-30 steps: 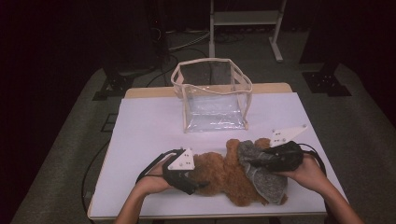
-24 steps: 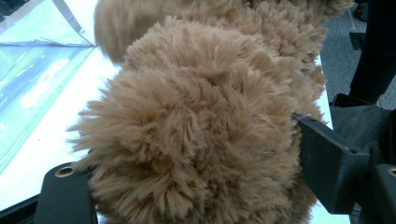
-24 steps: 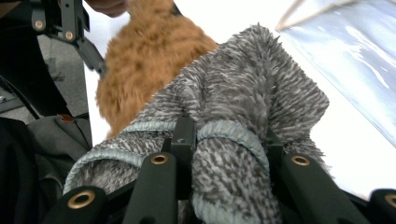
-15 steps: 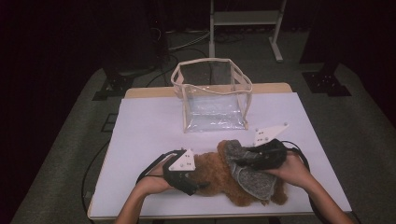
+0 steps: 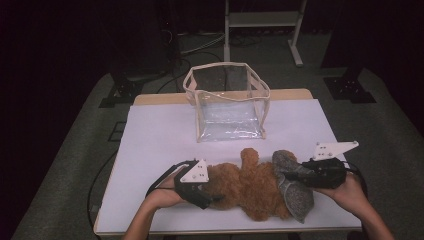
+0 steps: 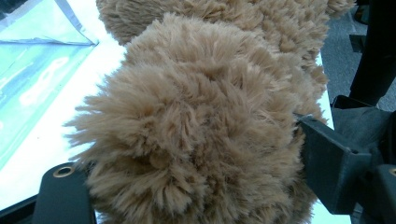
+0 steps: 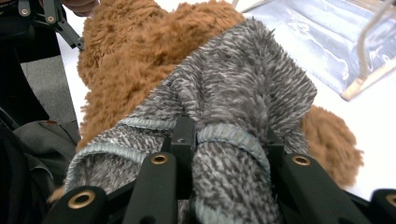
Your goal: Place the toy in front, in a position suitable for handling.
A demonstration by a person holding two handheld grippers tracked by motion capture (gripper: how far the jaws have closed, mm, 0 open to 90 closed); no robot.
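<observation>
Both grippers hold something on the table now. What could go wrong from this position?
1. The right gripper pinches only the hemmed edge of the grey garment, so the fabric may slip out if pulled harder.
2. The left gripper squeezes soft fur on the teddy bear; the grip may give, and the bear could drag across the table.
3. The bear lies near the table's front edge, so a slip might push it off.

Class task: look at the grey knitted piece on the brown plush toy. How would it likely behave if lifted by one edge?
The grey knitted piece would probably flop and drape, since it already folds over the right gripper. It looks light. Its fuzzy surface likely clings to the brown plush toy.
</observation>
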